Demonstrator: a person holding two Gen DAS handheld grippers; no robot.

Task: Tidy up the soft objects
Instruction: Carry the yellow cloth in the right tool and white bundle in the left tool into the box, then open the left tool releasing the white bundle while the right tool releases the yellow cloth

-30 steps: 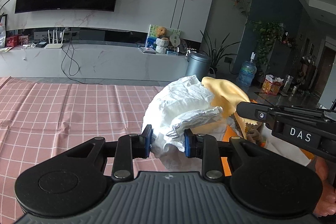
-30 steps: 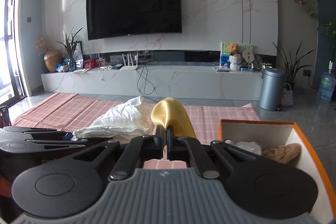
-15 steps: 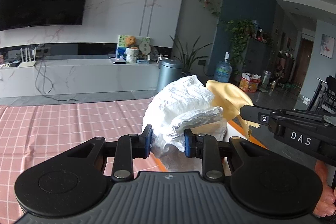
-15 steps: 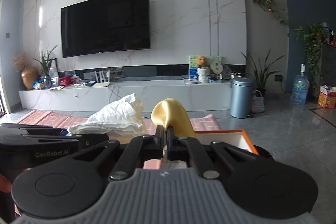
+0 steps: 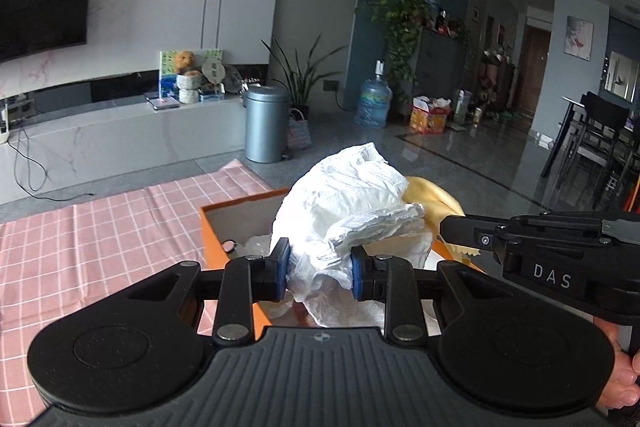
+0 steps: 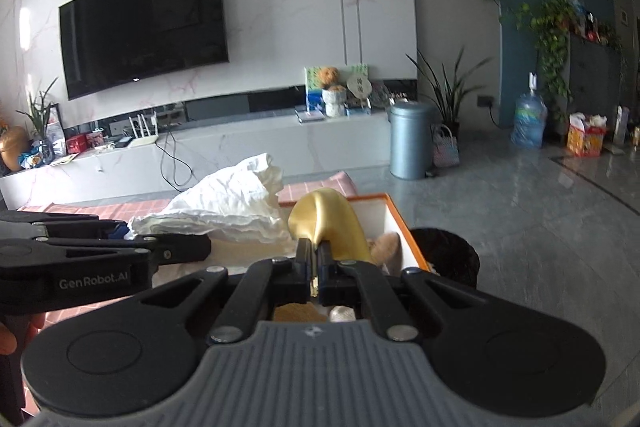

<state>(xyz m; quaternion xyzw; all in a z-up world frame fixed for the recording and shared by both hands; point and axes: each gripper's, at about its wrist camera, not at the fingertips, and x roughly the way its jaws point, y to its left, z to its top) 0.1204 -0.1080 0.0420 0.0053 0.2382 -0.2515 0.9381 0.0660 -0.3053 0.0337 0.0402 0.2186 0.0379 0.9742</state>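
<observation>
My left gripper (image 5: 319,269) is shut on a crumpled white cloth (image 5: 352,203), which bulges up between its blue pads over the orange-rimmed box (image 5: 240,205). The same white cloth (image 6: 236,203) shows at the left of the right wrist view. My right gripper (image 6: 314,267) is shut on a yellow cloth (image 6: 332,223) that arches up above its fingers, over the white interior of the orange-rimmed box (image 6: 394,227). In the left wrist view the yellow cloth (image 5: 434,195) peeks out behind the white one. A tan soft item (image 6: 386,245) lies inside the box.
A pink checked mat (image 5: 92,239) covers the floor left of the box. A black round bin (image 6: 448,255) stands just right of the box. A grey trash can (image 6: 410,139), a marble TV bench (image 6: 224,147) and glossy grey floor lie beyond.
Both grippers have swung to the right with their cloths. The box has come under them, and the pink mat has slid off to the left.
</observation>
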